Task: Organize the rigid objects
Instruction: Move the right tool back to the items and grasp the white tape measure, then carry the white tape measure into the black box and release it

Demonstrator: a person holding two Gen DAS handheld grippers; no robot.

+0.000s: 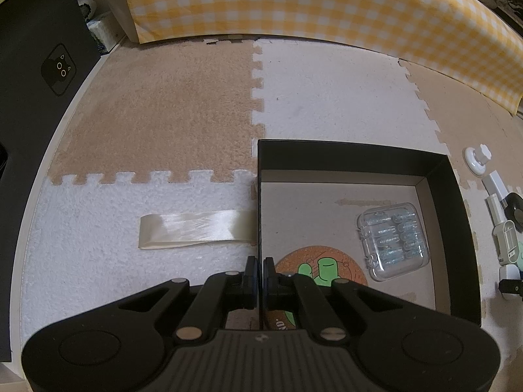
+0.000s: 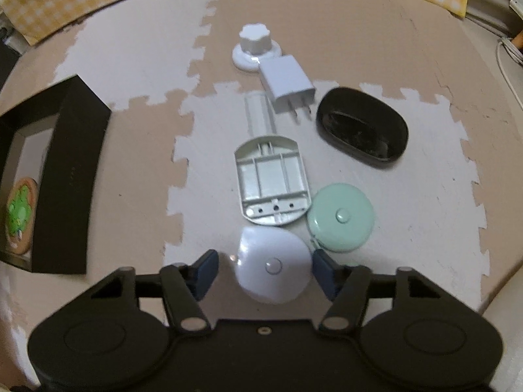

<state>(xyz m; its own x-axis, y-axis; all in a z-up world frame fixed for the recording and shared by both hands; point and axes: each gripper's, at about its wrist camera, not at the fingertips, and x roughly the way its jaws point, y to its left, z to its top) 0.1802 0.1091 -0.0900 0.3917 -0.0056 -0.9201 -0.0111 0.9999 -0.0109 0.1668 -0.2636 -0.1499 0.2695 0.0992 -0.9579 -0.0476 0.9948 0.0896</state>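
Pinching the left wall of the black box (image 1: 457, 196), the left hand-held gripper (image 1: 260, 272) sits at the lower centre of its view with its pads pressed together on that thin edge. Inside the box lie a cork coaster (image 1: 323, 269) with a green print, at the lower middle, and a clear plastic case (image 1: 392, 241) toward the right wall. A cream ribbon (image 1: 196, 228) lies flat on the foam floor mat (image 1: 157, 104), left of the box and reaching its wall.

In the right wrist view the right hand-held gripper (image 2: 264, 266) is spread wide, one pad on each side of a white round tape measure (image 2: 273, 266) at the lower centre; whether the pads touch it cannot be told. Just right of it lies a mint-green tape measure (image 2: 340, 217). Above them, at mid-frame, is a grey plastic bracket (image 2: 271, 179); higher up a white plug adapter (image 2: 287, 85) and a white knob (image 2: 256, 45). A black oval case (image 2: 362, 130) lies right of centre. The box stands at the left edge.
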